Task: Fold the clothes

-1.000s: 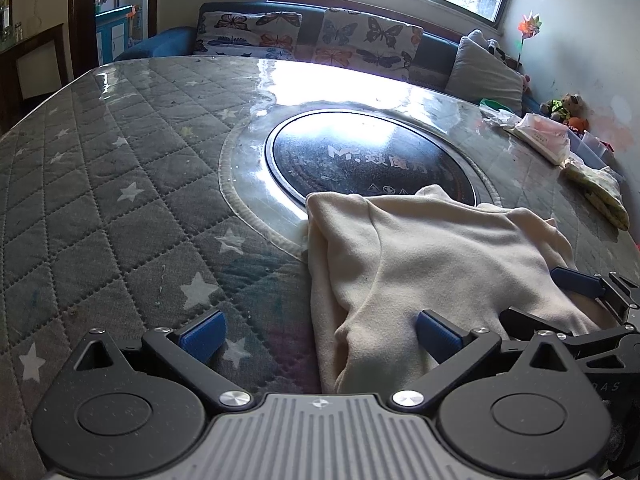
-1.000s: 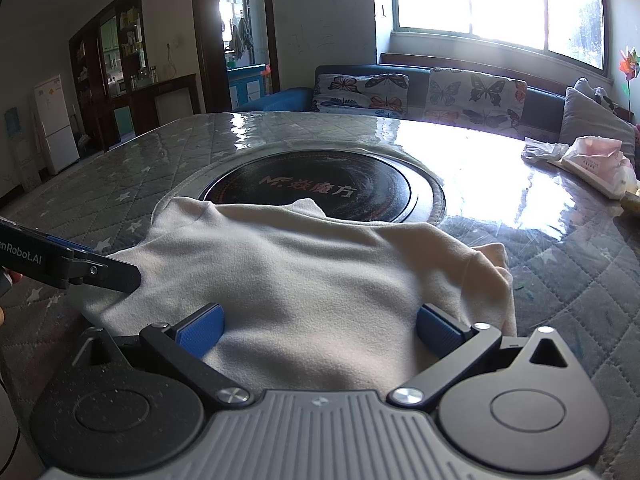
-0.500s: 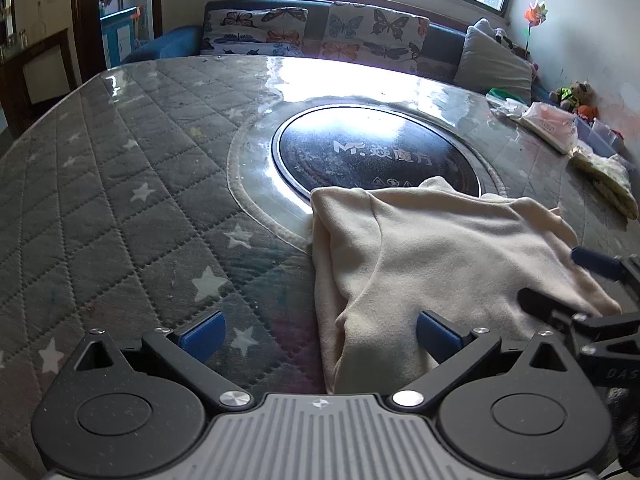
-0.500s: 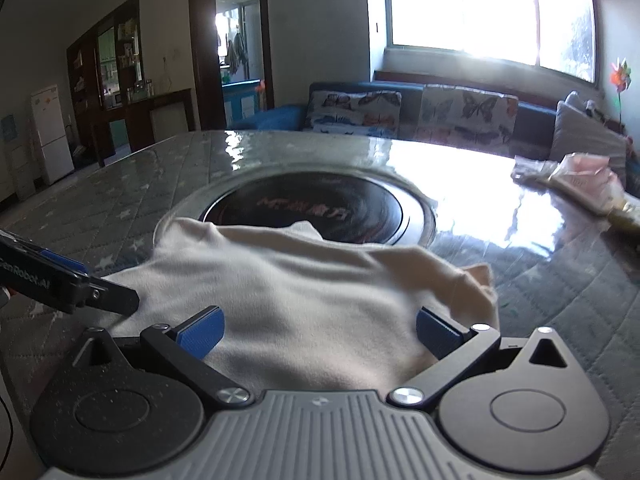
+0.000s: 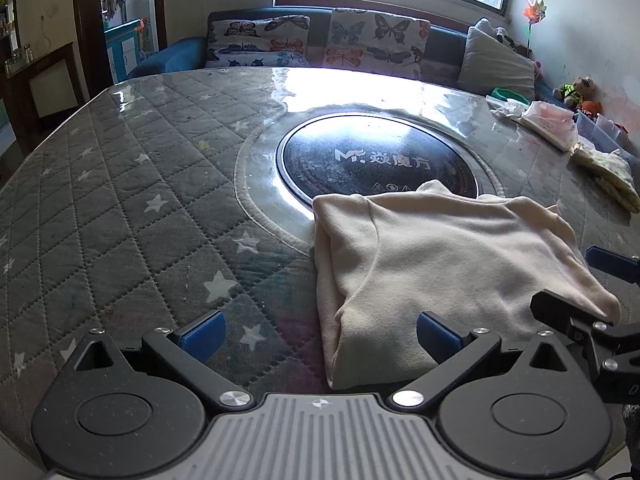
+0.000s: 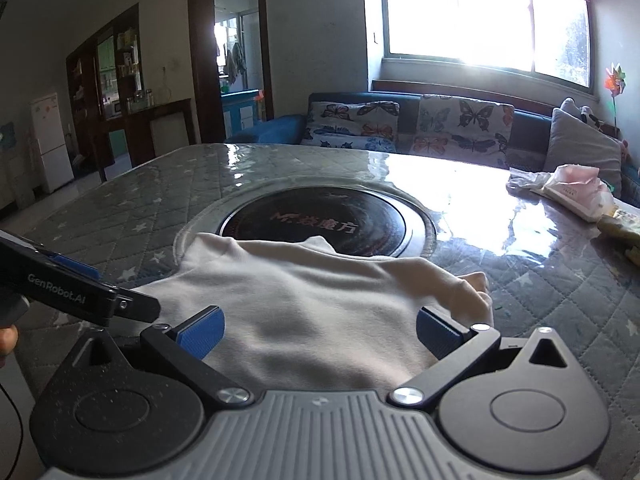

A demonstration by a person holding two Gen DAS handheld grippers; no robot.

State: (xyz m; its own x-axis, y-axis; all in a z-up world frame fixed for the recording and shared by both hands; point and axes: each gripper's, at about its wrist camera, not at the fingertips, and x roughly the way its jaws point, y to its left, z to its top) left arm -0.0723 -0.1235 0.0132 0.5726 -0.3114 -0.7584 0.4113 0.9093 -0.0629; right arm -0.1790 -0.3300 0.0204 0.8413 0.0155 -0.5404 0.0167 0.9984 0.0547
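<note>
- The cream garment (image 5: 452,264) lies partly folded in the lower right of the left wrist view, its far edge on the dark round disc (image 5: 376,160) set in the quilted table (image 5: 120,208).
- It looks soft, light and limp; a near corner or hem seems the best hold.
- The left gripper (image 5: 320,332) is spread, straddling its left edge.
- The right gripper (image 6: 318,330) is spread too, holding nothing.

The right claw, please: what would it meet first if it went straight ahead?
Likely the folded cream fleece garment, which lies between the open right claw fingers and ahead of them; height above it is unclear.
</note>
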